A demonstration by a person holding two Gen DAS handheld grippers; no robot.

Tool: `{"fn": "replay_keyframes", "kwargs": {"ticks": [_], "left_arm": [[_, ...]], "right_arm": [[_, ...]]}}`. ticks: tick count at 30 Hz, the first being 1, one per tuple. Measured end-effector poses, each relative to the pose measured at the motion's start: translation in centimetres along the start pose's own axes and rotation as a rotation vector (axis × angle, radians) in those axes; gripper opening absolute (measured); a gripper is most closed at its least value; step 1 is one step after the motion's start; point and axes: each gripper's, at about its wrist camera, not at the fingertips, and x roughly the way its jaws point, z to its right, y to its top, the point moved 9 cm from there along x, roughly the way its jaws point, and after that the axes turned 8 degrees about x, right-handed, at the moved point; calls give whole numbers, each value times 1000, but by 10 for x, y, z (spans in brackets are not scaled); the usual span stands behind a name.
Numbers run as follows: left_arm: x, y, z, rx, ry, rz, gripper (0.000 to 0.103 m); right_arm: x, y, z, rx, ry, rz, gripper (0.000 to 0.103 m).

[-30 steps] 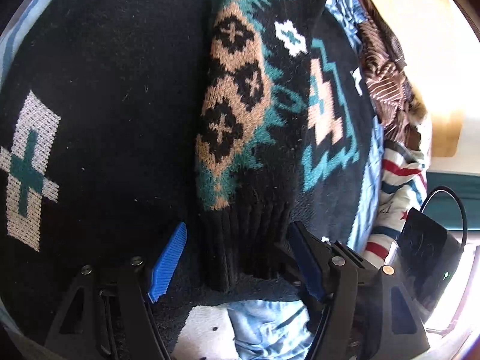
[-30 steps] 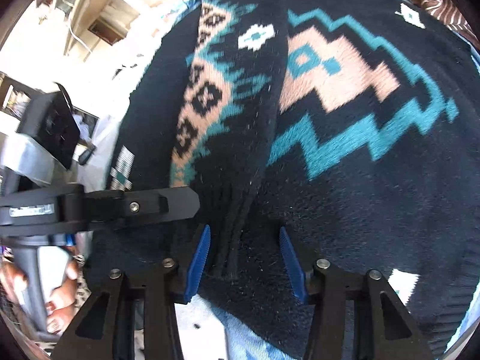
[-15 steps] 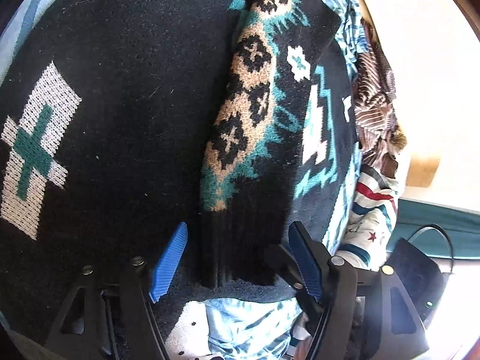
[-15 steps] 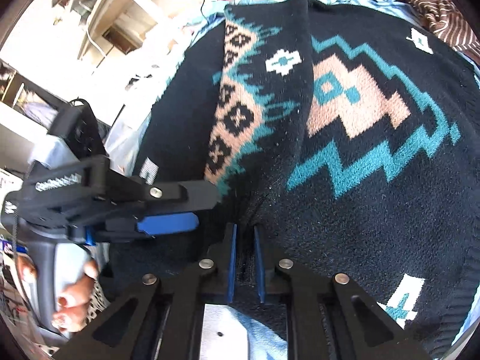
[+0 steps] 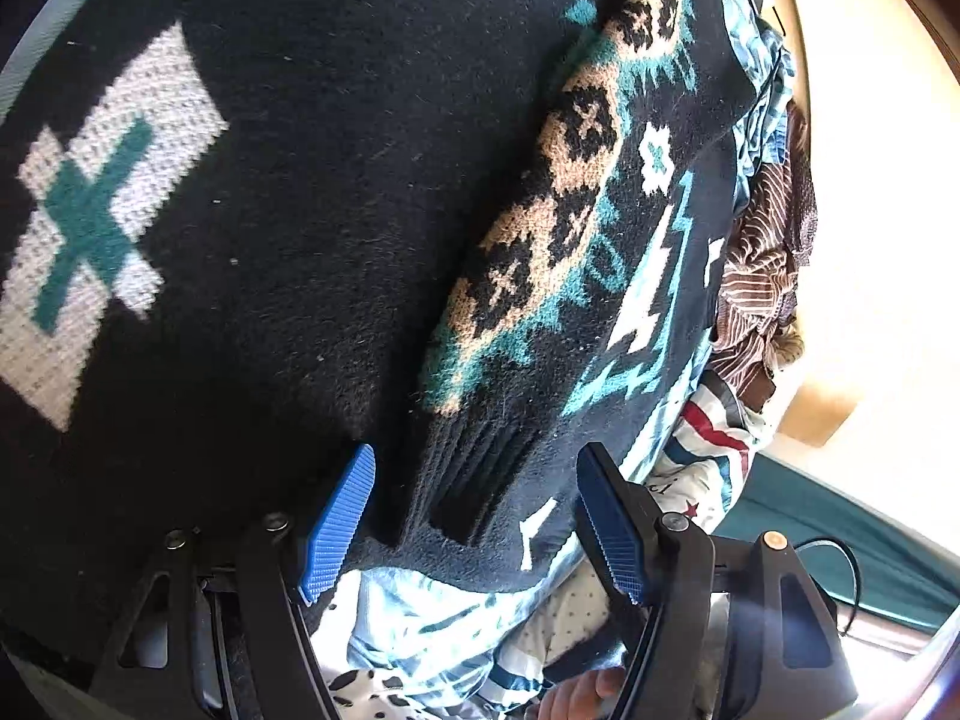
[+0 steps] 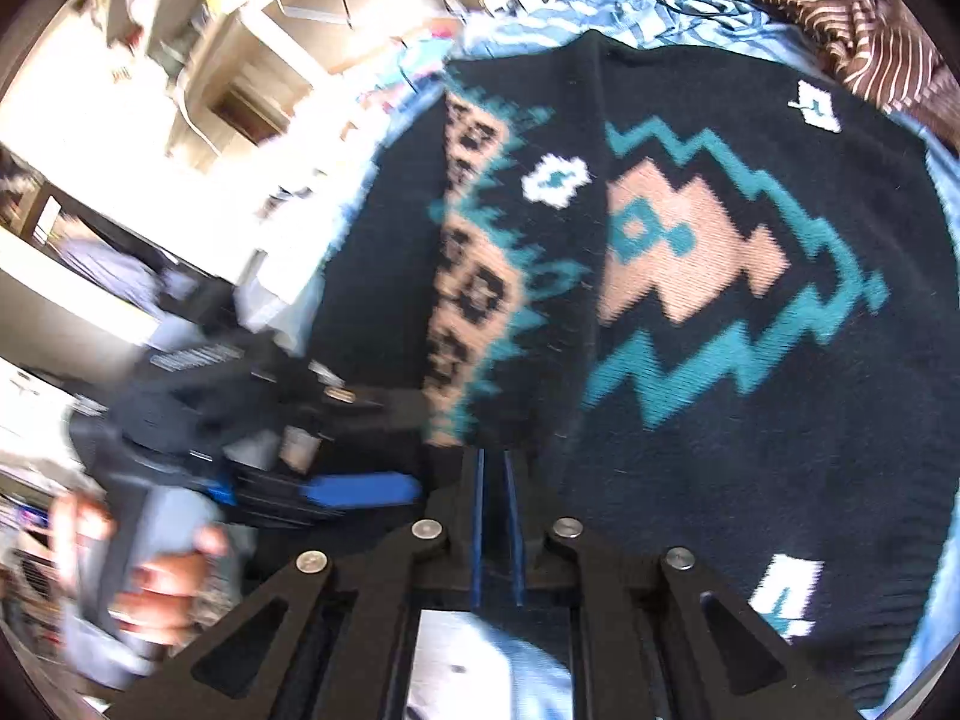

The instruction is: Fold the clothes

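Observation:
A black knit sweater (image 5: 270,252) with teal, tan and white patterns lies spread out; it also fills the right wrist view (image 6: 720,312). One sleeve (image 5: 558,228) lies folded over the body, its ribbed cuff (image 5: 474,480) toward me. My left gripper (image 5: 474,516) is open, its blue pads on either side of the cuff. My right gripper (image 6: 497,510) is shut on the sleeve cuff, with the sleeve (image 6: 498,264) running away from it. The left gripper also shows blurred in the right wrist view (image 6: 354,489), just left of the right one.
A light blue patterned cloth (image 5: 420,618) lies under the sweater. A brown striped garment (image 5: 762,276) and a red, white and blue one (image 5: 714,450) lie to the right. Shelves and furniture (image 6: 198,96) stand at the back left. A black box with a cable (image 5: 834,600) sits low right.
My right gripper closed on the sleeve cuff and has lifted it slightly. My left gripper stayed open and has swung left and back, so the sleeve now slants to the right in its view.

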Motion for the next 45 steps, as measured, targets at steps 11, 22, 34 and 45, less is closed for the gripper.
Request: {"fn": "replay_keyframes", "kwargs": {"ticks": [11,22,34,45], "left_arm": [[3,-3,4,38,37,-14,70],[-10,-6,9,-25,-111,-12,71],[0,-12,23,-132,-403,-37,71],[-7,-12,25,-128,-408,2,9]], "right_arm": [[49,-38,16,20,-35,-145,22],[1,-14,-11,44,119,-9,13],[-14,-9,-22,112,211,10,13],[-12,-12,-8,64,89,20,23]]}}
